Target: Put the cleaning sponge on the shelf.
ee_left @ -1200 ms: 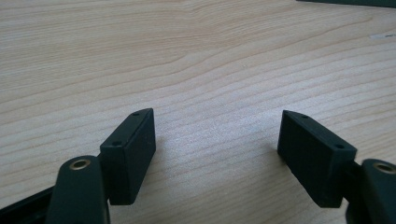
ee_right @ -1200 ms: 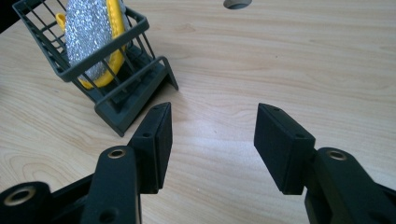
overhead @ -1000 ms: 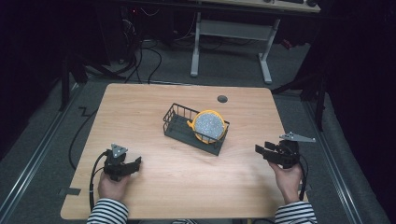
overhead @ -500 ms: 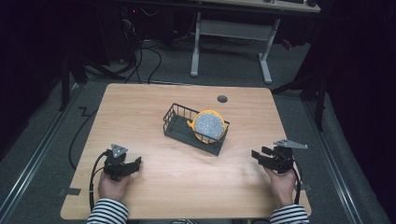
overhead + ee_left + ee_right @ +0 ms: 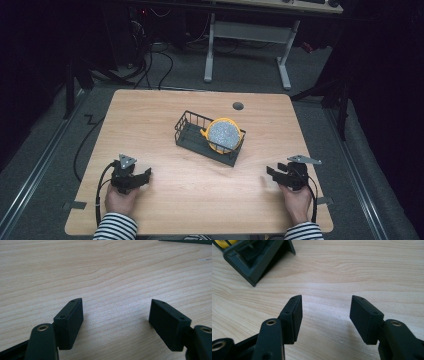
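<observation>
Pale wood grain covers the bench [image 5: 165,120], which carries a black wire basket [image 5: 196,134] near its middle, a little toward the far edge. A yellow-rimmed disc [image 5: 225,135] with a speckled grey face stands tilted inside the basket, at the end nearer the right edge. A small dark hole [image 5: 238,106] sits close to the far edge.

The left tongs [image 5: 145,175] rest near the front left corner, held by a hand [image 5: 119,199] in a striped sleeve. In the left gripper view their jaws are spread wide with bare wood between them.

The right tongs [image 5: 271,173] sit near the front right corner, low over the wood, in the other hand [image 5: 296,202]. Their jaws are spread apart and pinch nothing; they have just been opening, then easing slightly closed. In the right gripper view a basket corner lies beyond them, well apart.
</observation>
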`<state>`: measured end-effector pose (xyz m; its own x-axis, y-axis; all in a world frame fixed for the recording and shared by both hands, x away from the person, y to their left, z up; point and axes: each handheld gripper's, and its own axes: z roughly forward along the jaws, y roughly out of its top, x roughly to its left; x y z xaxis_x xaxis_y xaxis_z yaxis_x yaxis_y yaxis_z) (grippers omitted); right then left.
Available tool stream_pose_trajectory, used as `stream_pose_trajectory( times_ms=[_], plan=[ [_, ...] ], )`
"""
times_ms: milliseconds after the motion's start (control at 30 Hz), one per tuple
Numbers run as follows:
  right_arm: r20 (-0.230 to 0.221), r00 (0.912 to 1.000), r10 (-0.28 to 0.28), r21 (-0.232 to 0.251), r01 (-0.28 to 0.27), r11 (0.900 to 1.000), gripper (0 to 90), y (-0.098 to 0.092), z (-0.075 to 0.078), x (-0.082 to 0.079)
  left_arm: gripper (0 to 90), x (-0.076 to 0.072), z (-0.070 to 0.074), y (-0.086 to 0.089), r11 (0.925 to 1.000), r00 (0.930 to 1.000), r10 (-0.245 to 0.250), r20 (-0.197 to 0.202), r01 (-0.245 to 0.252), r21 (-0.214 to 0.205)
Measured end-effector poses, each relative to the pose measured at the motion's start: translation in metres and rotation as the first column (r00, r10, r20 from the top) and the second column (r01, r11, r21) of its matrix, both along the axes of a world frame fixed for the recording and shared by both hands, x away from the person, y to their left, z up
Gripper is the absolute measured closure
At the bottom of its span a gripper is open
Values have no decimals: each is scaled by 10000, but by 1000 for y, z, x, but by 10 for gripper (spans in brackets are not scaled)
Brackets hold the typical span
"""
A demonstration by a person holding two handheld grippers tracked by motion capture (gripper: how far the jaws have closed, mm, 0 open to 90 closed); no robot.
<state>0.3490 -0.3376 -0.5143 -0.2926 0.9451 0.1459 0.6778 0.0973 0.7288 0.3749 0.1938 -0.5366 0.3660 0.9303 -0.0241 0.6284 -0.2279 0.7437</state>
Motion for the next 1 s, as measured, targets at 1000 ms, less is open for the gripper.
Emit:
stream_pose_trajectory(
  times_ms=[1000],
  plan=[
    [373, 9988, 305, -1596, -242, 9869, 380, 15, -16, -3, 276, 0, 0, -1, 9999, 10000, -16, 3, 16, 105]
  ],
)
